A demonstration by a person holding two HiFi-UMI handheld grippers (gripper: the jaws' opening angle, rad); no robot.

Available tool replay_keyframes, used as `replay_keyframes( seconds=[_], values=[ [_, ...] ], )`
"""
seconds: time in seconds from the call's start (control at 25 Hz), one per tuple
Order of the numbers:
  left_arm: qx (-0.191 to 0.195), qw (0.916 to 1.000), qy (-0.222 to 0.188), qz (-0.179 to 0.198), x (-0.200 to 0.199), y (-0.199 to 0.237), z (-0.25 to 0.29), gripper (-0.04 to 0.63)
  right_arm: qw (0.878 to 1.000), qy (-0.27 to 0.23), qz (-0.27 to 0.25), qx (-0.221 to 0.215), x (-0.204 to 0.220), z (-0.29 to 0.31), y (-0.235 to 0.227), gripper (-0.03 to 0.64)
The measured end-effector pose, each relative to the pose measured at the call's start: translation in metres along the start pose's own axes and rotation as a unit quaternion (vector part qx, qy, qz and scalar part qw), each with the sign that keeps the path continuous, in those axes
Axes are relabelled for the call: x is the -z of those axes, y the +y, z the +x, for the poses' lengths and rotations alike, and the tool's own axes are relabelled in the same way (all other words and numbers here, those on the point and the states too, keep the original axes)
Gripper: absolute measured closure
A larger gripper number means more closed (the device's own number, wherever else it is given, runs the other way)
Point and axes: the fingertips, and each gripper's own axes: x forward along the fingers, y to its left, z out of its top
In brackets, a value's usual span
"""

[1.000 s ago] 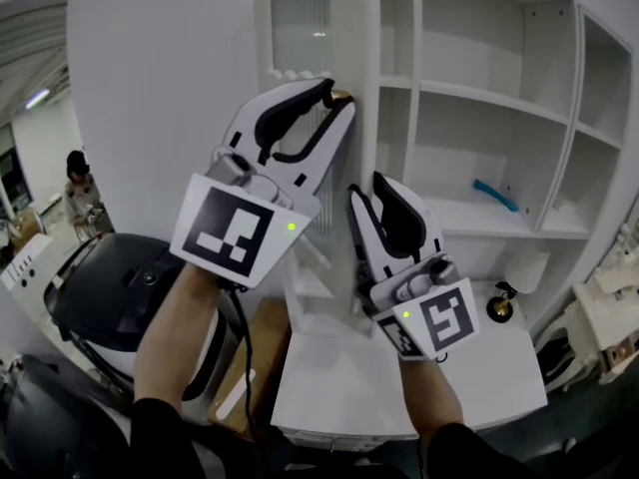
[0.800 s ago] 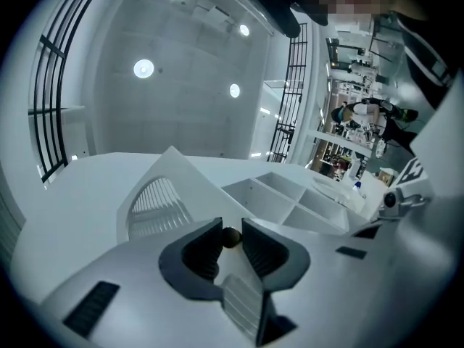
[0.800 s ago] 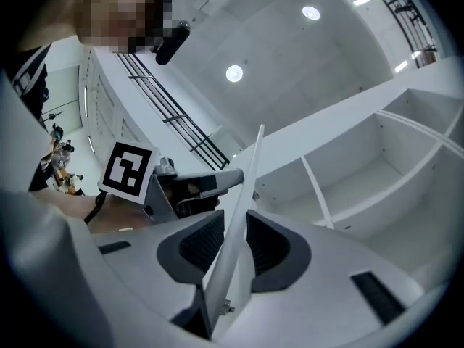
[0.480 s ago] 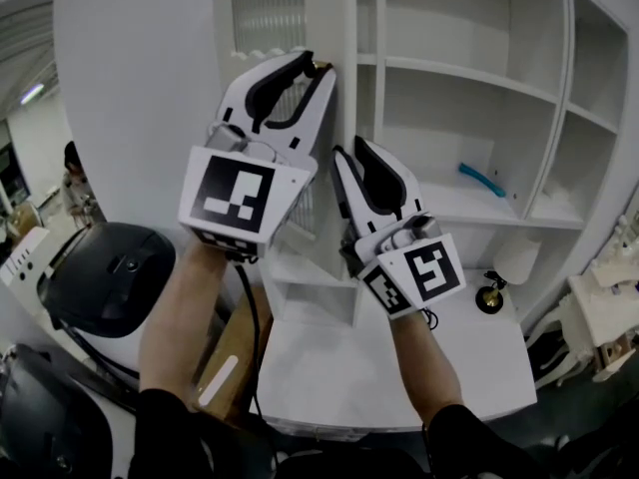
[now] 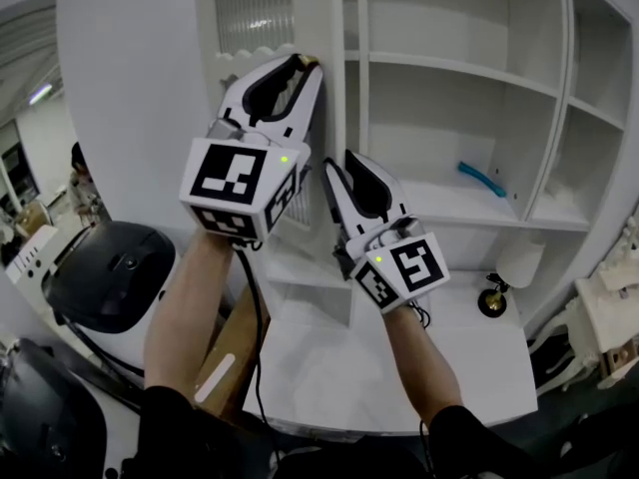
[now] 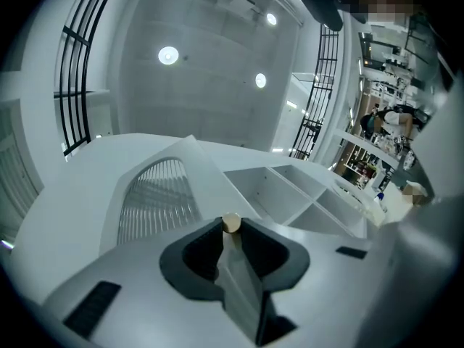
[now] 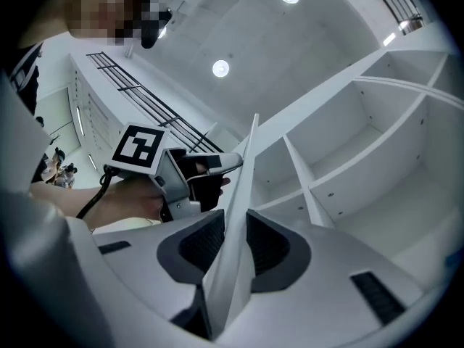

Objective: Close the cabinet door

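Comparing this moment with a second ago, we see the left gripper (image 5: 308, 65), the cabinet door (image 5: 319, 18) and the right gripper (image 5: 339, 163) all sitting further left against the open shelves (image 5: 449, 73) in the head view. More of the door's ribbed pane (image 5: 255, 18) now faces us. We judge that both hands are swinging the door on its hinges. The shelves are uncovered, so the closing is far from finished. Our left gripper has its jaws narrowed onto the door's free edge, with the small brass knob (image 6: 230, 223) at their tips. Our right gripper sits lower on the same edge, part-closed, with the thin edge pinched between its pads. Neither holds anything else.
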Motion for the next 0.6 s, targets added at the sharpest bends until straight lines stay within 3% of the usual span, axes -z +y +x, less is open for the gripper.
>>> replay_keyframes(
  seconds=[0.16,0.6],
  values=[
    [-0.004,0.9999,0.011,0.001,0.009,-0.006,0.016,0.508,1.0,0.008,0.021,0.0,0.019,-0.006,-0.016,0.522],
    [-0.005,0.9992,0.036,0.018,0.03,-0.014,0.046,0.509,1.0,0.013,0.021,0.009,0.038,-0.006,-0.05,0.515]
  ],
)
